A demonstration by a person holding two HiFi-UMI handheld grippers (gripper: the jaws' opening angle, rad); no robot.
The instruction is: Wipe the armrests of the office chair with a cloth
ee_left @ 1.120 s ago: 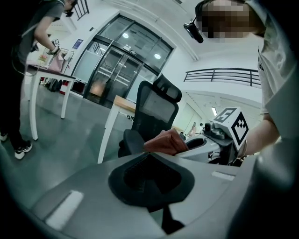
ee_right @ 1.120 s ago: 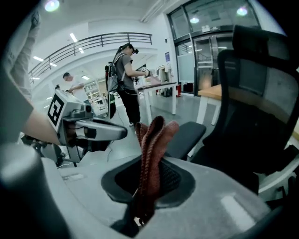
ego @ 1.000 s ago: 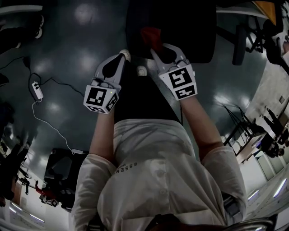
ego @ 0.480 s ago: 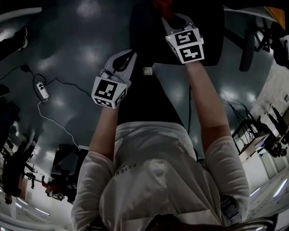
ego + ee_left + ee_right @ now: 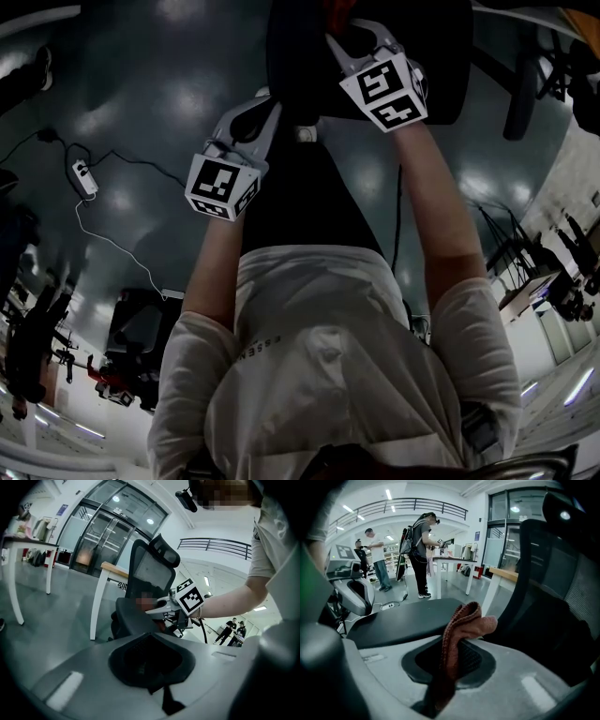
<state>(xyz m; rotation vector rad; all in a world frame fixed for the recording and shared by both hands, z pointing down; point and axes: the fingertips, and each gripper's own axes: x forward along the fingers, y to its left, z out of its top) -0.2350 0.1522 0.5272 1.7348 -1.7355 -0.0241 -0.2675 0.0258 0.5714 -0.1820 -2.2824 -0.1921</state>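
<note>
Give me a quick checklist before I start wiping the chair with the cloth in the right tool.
1. Cloth gripped by right tool: ok, the jaws are shut on it and its end stands up free.
2. Left tool empty: ok, shut with nothing between the jaws.
3. Right tool at the chair: ok, it is over the black chair.
4. Armrest picked out: cannot tell; the flat black part ahead of the cloth could be seat or armrest.
5. Cloth touching the chair: cannot tell.
6. People away from the chair: ok, they stand far behind.
</note>
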